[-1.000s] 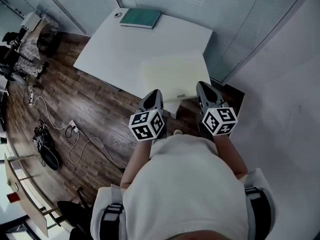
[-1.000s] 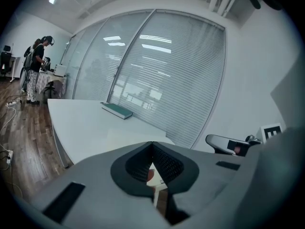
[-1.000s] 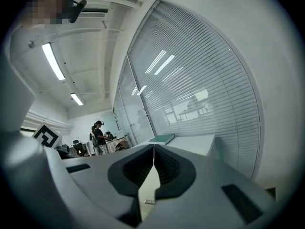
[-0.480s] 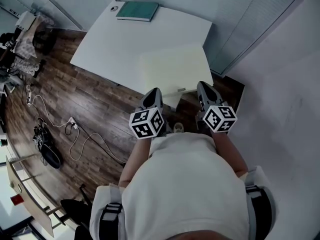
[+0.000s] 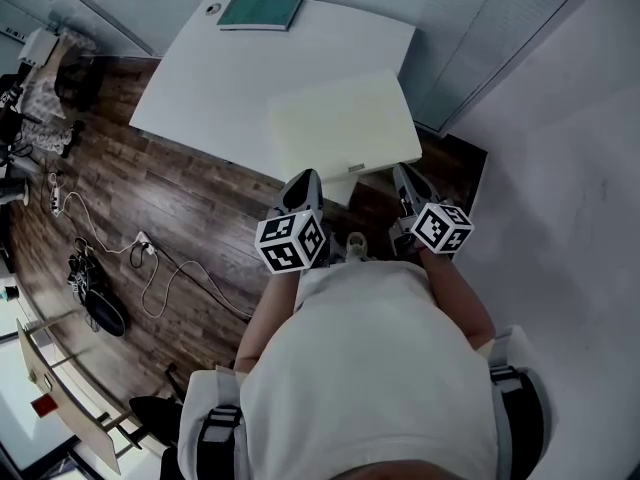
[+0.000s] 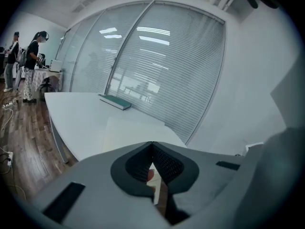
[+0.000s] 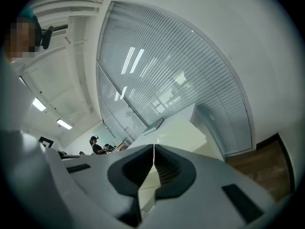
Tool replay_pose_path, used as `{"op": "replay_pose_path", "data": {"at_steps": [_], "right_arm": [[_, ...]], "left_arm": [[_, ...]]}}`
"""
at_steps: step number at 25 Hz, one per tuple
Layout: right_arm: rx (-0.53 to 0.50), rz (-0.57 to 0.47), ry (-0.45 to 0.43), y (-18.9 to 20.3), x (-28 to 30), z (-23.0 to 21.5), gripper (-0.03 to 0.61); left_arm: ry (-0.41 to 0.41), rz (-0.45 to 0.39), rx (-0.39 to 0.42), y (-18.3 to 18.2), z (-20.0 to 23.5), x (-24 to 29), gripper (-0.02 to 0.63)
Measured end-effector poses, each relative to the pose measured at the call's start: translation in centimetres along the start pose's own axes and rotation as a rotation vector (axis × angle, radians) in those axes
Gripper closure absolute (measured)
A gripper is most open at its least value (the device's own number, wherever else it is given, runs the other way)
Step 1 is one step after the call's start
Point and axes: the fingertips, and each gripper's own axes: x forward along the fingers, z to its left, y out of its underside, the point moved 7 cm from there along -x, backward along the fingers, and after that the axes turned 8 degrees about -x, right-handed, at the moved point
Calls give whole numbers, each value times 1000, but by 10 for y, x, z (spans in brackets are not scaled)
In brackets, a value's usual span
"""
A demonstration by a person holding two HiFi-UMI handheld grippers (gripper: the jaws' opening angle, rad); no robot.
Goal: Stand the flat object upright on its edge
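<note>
I have the left gripper [image 5: 303, 182] and right gripper [image 5: 404, 174] clenched and empty, just short of the flat board [image 5: 345, 123]. I judge they flank its near edge, ready to tip it up.

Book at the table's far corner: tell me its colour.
Teal green. The book shows best in the head view.
</note>
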Motion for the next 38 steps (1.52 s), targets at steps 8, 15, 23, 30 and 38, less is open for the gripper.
{"op": "replay_pose_path", "data": {"at_steps": [8, 15, 23, 30, 38], "right_arm": [[210, 1, 5, 25, 0, -31, 557], [379, 4, -16, 43, 4, -51, 416], [614, -24, -135, 60, 18, -56, 163], [696, -65, -124, 61, 35, -60, 147], [757, -100, -94, 60, 59, -64, 144]], "left_arm": [[-7, 7, 4, 7, 3, -1, 595], [-11, 19, 24, 11, 2, 2, 595], [-19, 23, 29, 15, 5, 1, 595], [-34, 16, 30, 12, 11, 0, 595], [-56, 6, 28, 3, 20, -1, 595]]}}
